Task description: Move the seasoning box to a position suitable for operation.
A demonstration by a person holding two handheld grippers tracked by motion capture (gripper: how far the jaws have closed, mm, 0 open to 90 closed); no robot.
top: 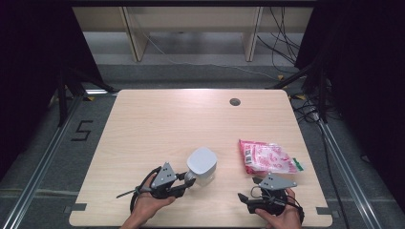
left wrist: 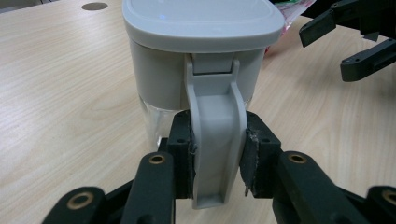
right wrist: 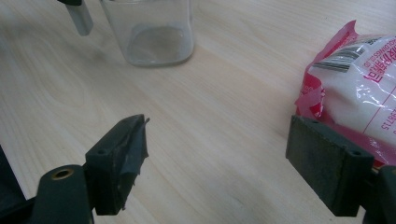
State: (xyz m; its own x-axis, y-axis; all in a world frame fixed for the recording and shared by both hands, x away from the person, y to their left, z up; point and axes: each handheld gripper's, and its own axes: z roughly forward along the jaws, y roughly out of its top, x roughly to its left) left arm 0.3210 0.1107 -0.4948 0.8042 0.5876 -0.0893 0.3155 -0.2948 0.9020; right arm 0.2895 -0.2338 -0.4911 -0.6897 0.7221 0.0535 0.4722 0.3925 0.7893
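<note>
A clear jug (top: 202,164) with a grey lid (left wrist: 201,18) stands upright on the wooden table (top: 167,124), near its front edge. My left gripper (top: 188,180) is shut on the jug's grey handle (left wrist: 215,121), one pad on each side of it. A pink and white sealed bag (top: 267,157) lies flat to the right of the jug. My right gripper (top: 248,188) rests just in front of the bag, open with nothing between its jaws. In the right gripper view the bag (right wrist: 359,79) lies close behind the right pad (right wrist: 327,163), and the jug's clear base (right wrist: 154,37) stands farther off.
A round grey cable hole (top: 234,101) sits in the table's far side. The table's front edge runs just below both hands. My right gripper (left wrist: 345,42) also appears at the top right of the left gripper view, a short way from the jug.
</note>
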